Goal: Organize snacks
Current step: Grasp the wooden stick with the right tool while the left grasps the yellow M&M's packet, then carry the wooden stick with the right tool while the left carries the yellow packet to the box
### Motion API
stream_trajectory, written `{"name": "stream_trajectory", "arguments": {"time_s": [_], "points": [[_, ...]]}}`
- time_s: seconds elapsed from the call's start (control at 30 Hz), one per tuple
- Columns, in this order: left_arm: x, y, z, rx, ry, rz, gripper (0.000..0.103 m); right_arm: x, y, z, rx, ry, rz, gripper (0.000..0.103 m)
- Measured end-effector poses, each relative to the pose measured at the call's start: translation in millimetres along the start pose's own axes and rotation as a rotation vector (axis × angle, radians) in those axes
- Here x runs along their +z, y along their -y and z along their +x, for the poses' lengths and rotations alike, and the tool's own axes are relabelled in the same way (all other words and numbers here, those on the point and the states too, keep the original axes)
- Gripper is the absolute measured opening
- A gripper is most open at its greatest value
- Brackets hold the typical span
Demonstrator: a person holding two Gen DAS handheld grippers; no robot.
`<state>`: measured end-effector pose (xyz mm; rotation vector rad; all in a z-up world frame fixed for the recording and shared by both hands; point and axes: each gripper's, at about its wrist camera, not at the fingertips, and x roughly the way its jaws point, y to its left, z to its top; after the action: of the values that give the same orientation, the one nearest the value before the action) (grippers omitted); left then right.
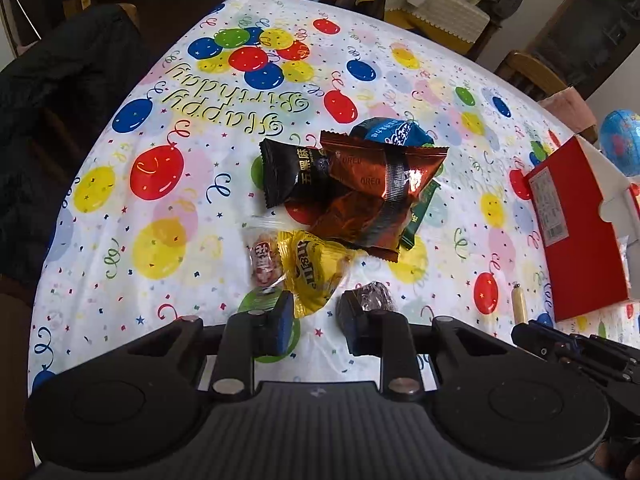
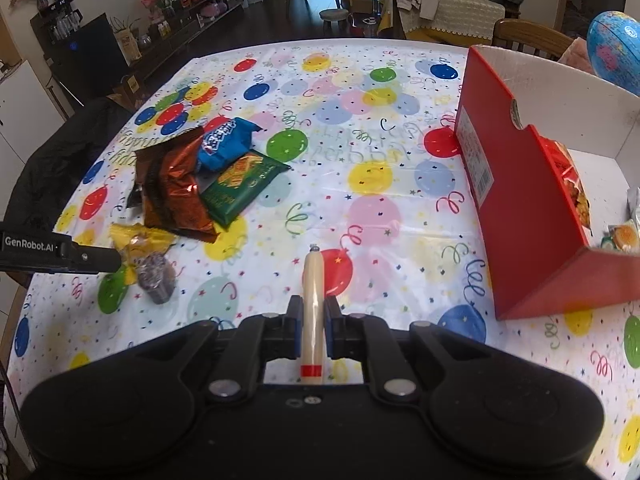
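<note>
only right wrist view shows orange snack bag inside red box.

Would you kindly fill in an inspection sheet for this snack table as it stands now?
Surface: balloon tablecloth, covering the table.
Job's things: brown Oreo pack lies on the black pack, blue pack and green pack; yellow bag and clear candy nearer; red box holds snacks.
Clutter: globe behind the box.
Grippers: left tool shut on the yellow bag; dark candy beside its finger. Right tool shut on a sausage stick.
Cables: nothing seen.
Surroundings: chairs, sofa, living room.
</note>
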<state>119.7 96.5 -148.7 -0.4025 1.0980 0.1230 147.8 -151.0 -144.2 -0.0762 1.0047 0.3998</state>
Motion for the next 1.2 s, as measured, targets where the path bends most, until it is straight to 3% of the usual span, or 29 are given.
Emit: {"name": "stream_trajectory", "arguments": {"time_s": [0.37, 0.4, 0.43, 0.5, 0.87, 0.97, 1.03, 1.2], "points": [[7, 9, 8, 0.025, 0.001, 0.037, 0.029, -4, 7, -8, 0.004, 0.015, 0.035, 0.009], [10, 10, 11, 0.027, -0.006, 0.028, 0.034, -4, 9, -8, 0.004, 0.015, 0.037, 0.009], [12, 9, 15, 0.031, -0.012, 0.02, 0.048, -3, 10, -7, 0.004, 0.013, 0.038, 0.009], [16, 10, 18, 0.037, -0.004, 0.005, 0.063, -2, 13, -4, 0.007, 0.009, 0.042, 0.009], [28, 25, 44, 0.08, -0.027, 0.037, 0.061, 5, 28, 7, 0.01, -0.006, 0.053, 0.009], [28, 27, 48, 0.091, -0.033, 0.053, 0.054, 5, 29, 10, 0.011, -0.012, 0.056, 0.009], [27, 27, 50, 0.101, -0.039, 0.058, 0.043, 6, 30, 11, 0.012, -0.015, 0.058, 0.009], [25, 22, 47, 0.093, -0.031, 0.061, 0.036, 6, 30, 11, 0.011, -0.013, 0.06, 0.009]]}}
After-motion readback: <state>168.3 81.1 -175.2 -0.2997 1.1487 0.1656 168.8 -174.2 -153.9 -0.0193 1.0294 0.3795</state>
